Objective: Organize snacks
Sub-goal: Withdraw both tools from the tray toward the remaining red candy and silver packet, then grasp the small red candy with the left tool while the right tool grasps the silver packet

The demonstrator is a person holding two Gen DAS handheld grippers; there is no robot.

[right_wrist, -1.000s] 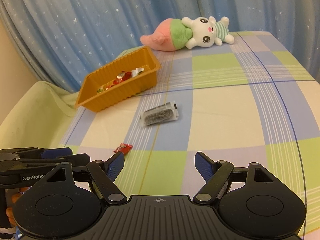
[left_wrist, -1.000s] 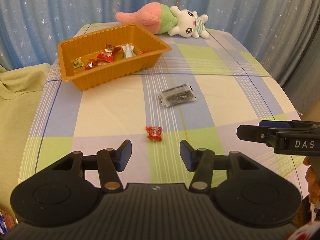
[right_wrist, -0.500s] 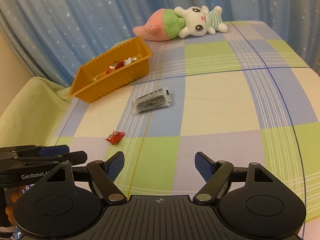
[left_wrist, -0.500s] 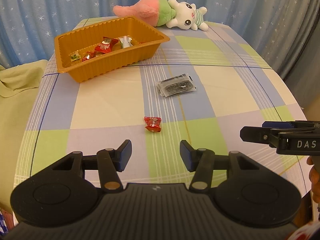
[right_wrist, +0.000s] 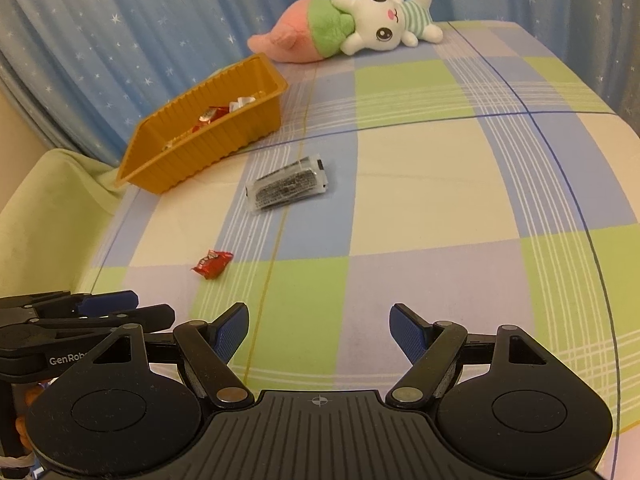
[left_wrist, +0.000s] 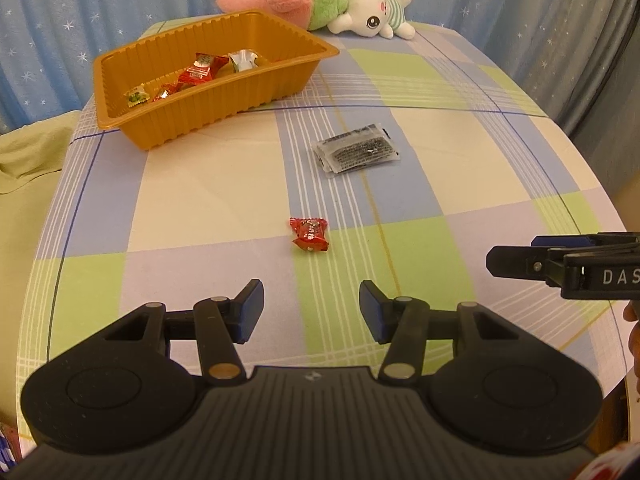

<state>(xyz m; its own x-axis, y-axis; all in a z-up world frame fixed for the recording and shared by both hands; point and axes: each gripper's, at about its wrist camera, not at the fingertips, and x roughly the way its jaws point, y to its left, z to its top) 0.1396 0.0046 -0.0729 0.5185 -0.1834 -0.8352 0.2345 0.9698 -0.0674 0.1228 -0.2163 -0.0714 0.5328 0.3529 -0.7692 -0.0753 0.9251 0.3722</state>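
**Two snacks loose, both grippers empty over near edge**

Starry blue curtain point(left_wrist: 120, 0) behind, checked tablecloth point(left_wrist: 200, 184) over the table. Orange tray point(left_wrist: 192, 120) sits at 11 o'clock in the left wrist view, with several wrapped candies point(left_wrist: 200, 72) already inside. Plush rabbit point(left_wrist: 368, 16) lies at the far edge, 12 o'clock, just behind the tray; not a snack, leave it.

Loose items: red candy point(left_wrist: 309, 234) at 12 o'clock, near the left gripper point(left_wrist: 311, 312) and just ahead of its tips. Clear packet with dark contents point(left_wrist: 356, 154) lies farther out, about 1 o'clock, between the candy and the tray's right end. Both are apart from the tray and from each other.

Left gripper: jaws spread wide, nothing between them, above the cloth. Right gripper point(right_wrist: 319, 330): jaws spread too, empty, over the near edge; from it the candy is at 11 o'clock and the packet at 12.

Step, my read: partway through, lining up for the next pick, and the red candy looks like the left gripper's target. Next move calls for pushing forward and down so the fingers straddle the wrapper, closing on its body rather than a twisted end, then carrying to the tray at 11 o'clock. Packet goes after; it is flat and slick, so it may slide.
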